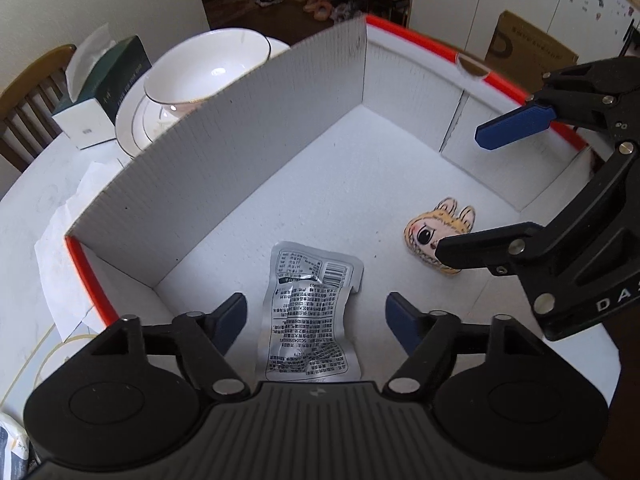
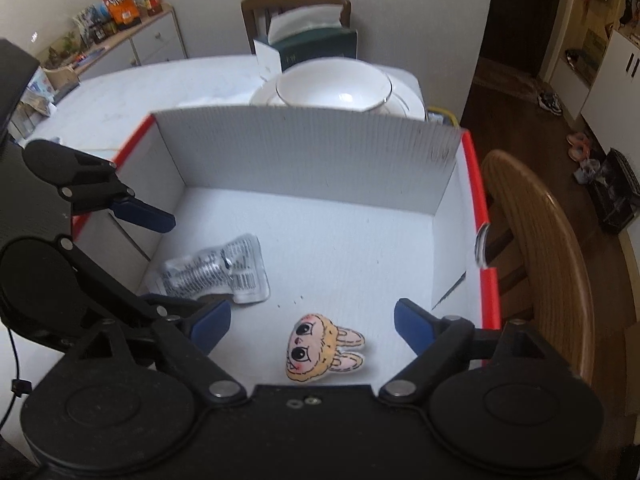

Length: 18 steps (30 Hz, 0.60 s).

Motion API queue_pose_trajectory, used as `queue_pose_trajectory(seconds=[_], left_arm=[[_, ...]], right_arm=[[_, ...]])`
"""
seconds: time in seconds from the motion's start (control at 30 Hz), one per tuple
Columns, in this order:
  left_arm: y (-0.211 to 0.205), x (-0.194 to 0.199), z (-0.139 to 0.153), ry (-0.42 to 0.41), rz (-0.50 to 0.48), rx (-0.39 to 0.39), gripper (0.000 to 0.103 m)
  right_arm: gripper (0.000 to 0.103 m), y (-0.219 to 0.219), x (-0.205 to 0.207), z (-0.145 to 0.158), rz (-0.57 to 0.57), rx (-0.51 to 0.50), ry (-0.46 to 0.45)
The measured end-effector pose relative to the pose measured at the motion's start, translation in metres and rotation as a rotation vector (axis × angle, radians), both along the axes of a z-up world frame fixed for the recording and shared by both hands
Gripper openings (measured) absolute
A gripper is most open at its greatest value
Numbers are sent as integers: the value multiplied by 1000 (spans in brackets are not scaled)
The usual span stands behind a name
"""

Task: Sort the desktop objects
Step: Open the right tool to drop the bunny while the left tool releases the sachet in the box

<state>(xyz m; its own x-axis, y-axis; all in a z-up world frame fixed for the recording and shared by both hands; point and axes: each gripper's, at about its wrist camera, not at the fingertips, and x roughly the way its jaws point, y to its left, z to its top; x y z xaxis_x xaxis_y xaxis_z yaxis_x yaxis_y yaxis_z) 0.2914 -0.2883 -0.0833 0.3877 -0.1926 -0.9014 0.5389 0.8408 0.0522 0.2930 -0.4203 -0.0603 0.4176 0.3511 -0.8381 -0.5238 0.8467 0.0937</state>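
Observation:
A white cardboard box (image 1: 224,152) with red edges holds a silver foil packet (image 1: 310,312) and a cartoon bunny-face toy (image 1: 432,236). My left gripper (image 1: 316,320) is open above the packet, fingers either side of it. My right gripper (image 1: 464,196) is open over the toy. In the right wrist view the toy (image 2: 320,348) lies between the open right gripper's (image 2: 312,328) fingers, the packet (image 2: 220,268) lies to the left on the box (image 2: 304,152) floor, and the left gripper (image 2: 176,264) is open above it.
A white bowl (image 1: 204,68) on plates and a green tissue box (image 1: 108,88) stand behind the box on the white table (image 1: 36,216). Crumpled paper (image 1: 72,220) lies left of the box. A wooden chair (image 2: 552,248) stands at the right.

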Motion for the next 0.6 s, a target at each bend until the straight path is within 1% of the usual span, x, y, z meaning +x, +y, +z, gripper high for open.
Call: queue_pose_trajectory(seconds=[0.23,0.27,0.43,0.5,0.57,0.6], left_arm=[[11,-10,20,-40,28,-67,84],[13,-11,22,-45,33,-76,84],[24,-16,33,-66,66,-121,88],[28,-20,38,-72,75,-137,97],[32,-24,43,-86,82,-155,102],[34,-26,45,-93,87,-162,102]], right_arm=[[93,-13,-10,22,-11,70,-41],[94,-13,-12,24,-13,80,-47],[95,-15,-20,34,-20,129,-75],[96,-15,-23,38,-19,150,-85],[96,-14,-27,41,-21,167,-100],[96,-13,-29,43,-23,179,-107]])
